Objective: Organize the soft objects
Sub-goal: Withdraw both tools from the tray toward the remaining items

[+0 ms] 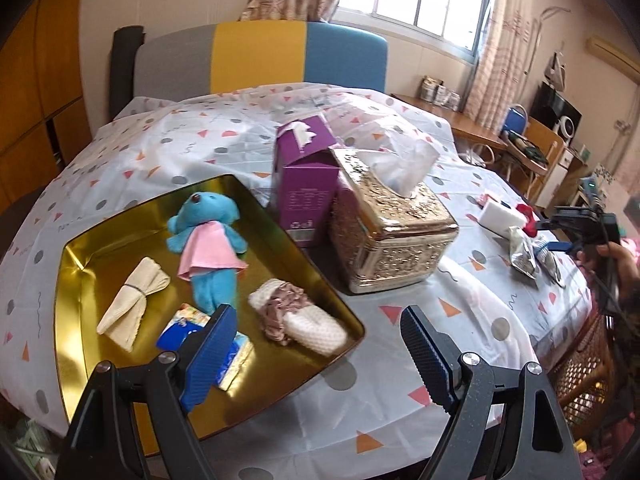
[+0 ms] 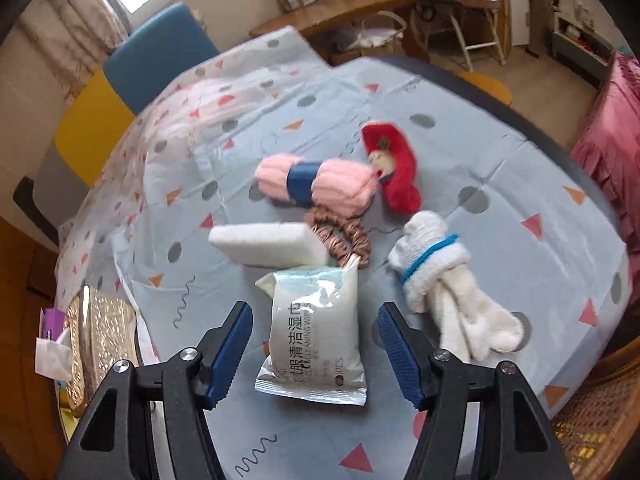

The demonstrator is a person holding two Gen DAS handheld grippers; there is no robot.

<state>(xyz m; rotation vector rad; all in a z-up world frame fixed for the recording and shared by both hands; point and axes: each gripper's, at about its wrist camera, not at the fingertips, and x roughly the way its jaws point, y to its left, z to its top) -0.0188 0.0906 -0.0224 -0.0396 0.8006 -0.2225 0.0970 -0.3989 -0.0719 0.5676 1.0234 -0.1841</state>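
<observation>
A gold tray [image 1: 92, 240] on the table holds a blue plush toy [image 1: 208, 240] in a pink dress, a rolled cream cloth [image 1: 132, 300], a small tissue pack [image 1: 240, 356] and a knitted white piece with a brown scrunchie [image 1: 296, 316]. My left gripper [image 1: 316, 328] hovers open over the tray's near right rim, nothing between its fingers. In the right wrist view my right gripper [image 2: 316, 332] stands open above a wet-wipes pack [image 2: 316, 332]. Beyond lie a white sponge [image 2: 268, 244], a brown scrunchie [image 2: 344, 236], pink yarn [image 2: 316, 180], a red plush piece [image 2: 396, 164] and white rolled socks [image 2: 436, 268].
A gold tissue box [image 1: 388, 228] and a purple tissue box [image 1: 304, 176] stand between the tray and the loose items. A patterned plastic cloth [image 2: 520, 184] covers the round table. A grey, yellow and blue chair [image 1: 260, 56] stands behind; a wicker seat [image 1: 580, 372] is at the right.
</observation>
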